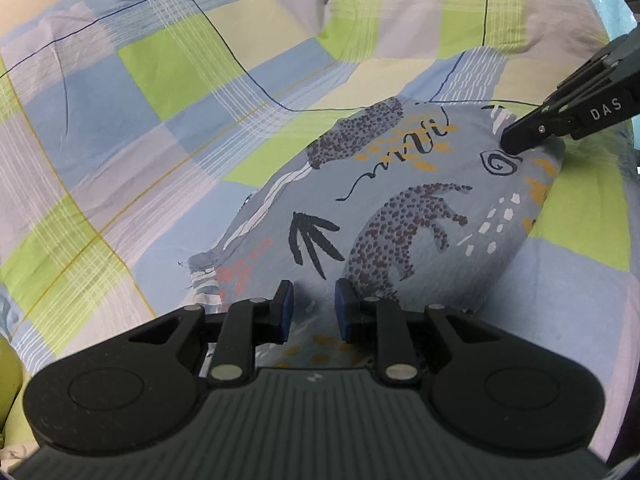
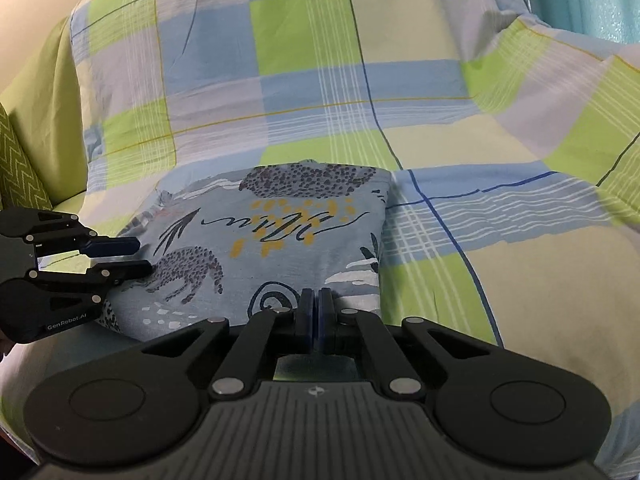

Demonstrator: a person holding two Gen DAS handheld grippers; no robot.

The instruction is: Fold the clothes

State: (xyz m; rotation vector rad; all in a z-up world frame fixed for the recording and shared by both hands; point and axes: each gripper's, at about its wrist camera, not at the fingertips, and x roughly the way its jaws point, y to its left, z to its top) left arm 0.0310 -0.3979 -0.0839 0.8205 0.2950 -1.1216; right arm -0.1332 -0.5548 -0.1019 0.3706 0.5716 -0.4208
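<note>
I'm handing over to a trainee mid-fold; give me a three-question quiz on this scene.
1. True or false: the right gripper has its fingers pressed together.
2. The left gripper is: A) open, B) shut on cloth, C) out of view?
3. What lies under the folded printed garment?

Key: 1 true. 2 A. 3 A checked bedsheet in green, blue and pale squares.

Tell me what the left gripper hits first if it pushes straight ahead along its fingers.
The left gripper, open, would most likely meet the folded blue animal-print cotton garment first; it hovers right over its near edge. Beyond lies the checked green-and-blue bedsheet. Exact height is unclear.
</note>
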